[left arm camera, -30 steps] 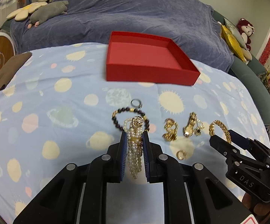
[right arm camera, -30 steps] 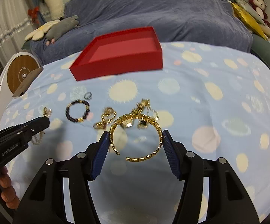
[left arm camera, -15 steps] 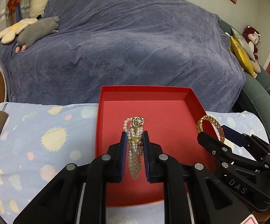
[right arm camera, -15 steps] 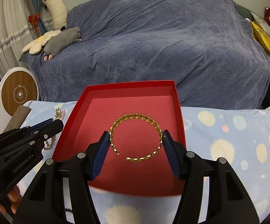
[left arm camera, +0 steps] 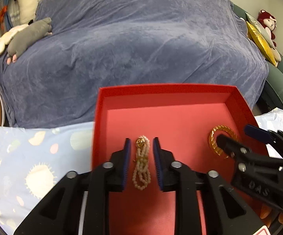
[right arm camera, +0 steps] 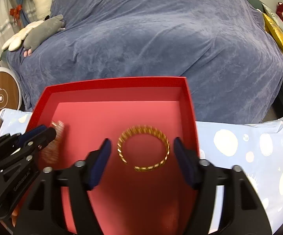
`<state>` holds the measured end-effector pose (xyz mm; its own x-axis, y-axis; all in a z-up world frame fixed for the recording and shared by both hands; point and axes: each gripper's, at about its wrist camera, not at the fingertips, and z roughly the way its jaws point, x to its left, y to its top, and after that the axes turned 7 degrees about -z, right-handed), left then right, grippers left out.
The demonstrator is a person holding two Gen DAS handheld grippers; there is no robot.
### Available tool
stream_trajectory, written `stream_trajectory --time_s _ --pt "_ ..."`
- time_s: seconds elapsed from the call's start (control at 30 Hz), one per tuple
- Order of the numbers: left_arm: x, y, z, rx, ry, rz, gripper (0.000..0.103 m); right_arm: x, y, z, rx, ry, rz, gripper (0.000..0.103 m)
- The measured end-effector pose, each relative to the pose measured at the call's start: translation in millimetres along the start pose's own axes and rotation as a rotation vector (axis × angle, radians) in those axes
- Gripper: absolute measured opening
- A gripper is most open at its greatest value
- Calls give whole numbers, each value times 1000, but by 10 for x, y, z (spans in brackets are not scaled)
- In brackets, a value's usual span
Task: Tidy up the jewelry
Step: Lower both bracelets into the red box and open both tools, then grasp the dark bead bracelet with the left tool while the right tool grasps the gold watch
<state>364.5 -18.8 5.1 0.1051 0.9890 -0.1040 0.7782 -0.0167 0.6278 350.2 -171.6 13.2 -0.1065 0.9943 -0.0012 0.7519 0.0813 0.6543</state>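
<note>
Both grippers have travelled from the loose jewelry on the spotted cloth to over the red tray (left arm camera: 237,101), where the left gripper (left arm camera: 141,152) has its jaws opening off the pearl bracelet (left arm camera: 141,168) between them and the right gripper (right arm camera: 142,154) has its jaws opening wide of the gold bangle (right arm camera: 167,143). Behind the tray lies a blue-covered sofa (right arm camera: 161,39) with plush toys (right arm camera: 41,31). Lettering on the neighbouring grippers reads "DAS" and "GenRobot.AI".

"DAS" on right claw (left arm camera: 237,137); "GenRobot.AI" on left claw (right arm camera: 49,129)
</note>
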Motion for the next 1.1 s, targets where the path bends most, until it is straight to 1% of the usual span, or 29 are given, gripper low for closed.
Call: stream_trajectory --time_s 0.03,0.07,0.1,0.13,0.3,0.33,0.43,0.53,0.67,0.7,0.8,0.87,0.97,1.1 --pt "10 6 6 2 9 -9 58 -3 -34 -16 -12 -9 0 80" --pt "21 6 -7 -2 23 -22 59 -1 -65 -48 -22 -24 3 83" --pt "35 -2 -15 0 -1 -30 60 4 -90 -49 -20 -20 2 84" --pt "41 -22 -28 3 -10 -33 60 10 -89 -48 -13 -19 1 84" --pt "57 -139 -133 7 -16 -30 60 -1 -182 -145 -10 -20 7 83" --pt "59 -157 -158 5 -14 -33 60 -1 -204 -194 -21 -20 6 83" --pt "59 -205 -335 -18 -1 -49 60 -13 -273 -465 -73 -14 -2 83" --pt "92 -324 -724 -73 -6 -64 60 26 -422 -877 -115 -9 -33 83" --pt "179 -672 -1282 -108 7 -48 62 114 -779 -1393 -131 -5 -82 84" --pt "208 -801 -1406 -109 17 -45 65 141 -900 -1522 -132 -2 -93 84" --pt "290 -1136 -1669 -80 28 -50 66 198 -1268 -1838 -122 29 -101 84" --pt "360 -1346 -1789 -46 26 -74 66 226 -1524 -2005 -103 59 -95 84" --pt "435 -1656 -1925 -3 32 -108 66 303 -1890 -2199 -87 66 -103 84" --pt "405 -2012 -2011 -7 54 -106 66 385 -2290 -2239 -60 79 -103 84"
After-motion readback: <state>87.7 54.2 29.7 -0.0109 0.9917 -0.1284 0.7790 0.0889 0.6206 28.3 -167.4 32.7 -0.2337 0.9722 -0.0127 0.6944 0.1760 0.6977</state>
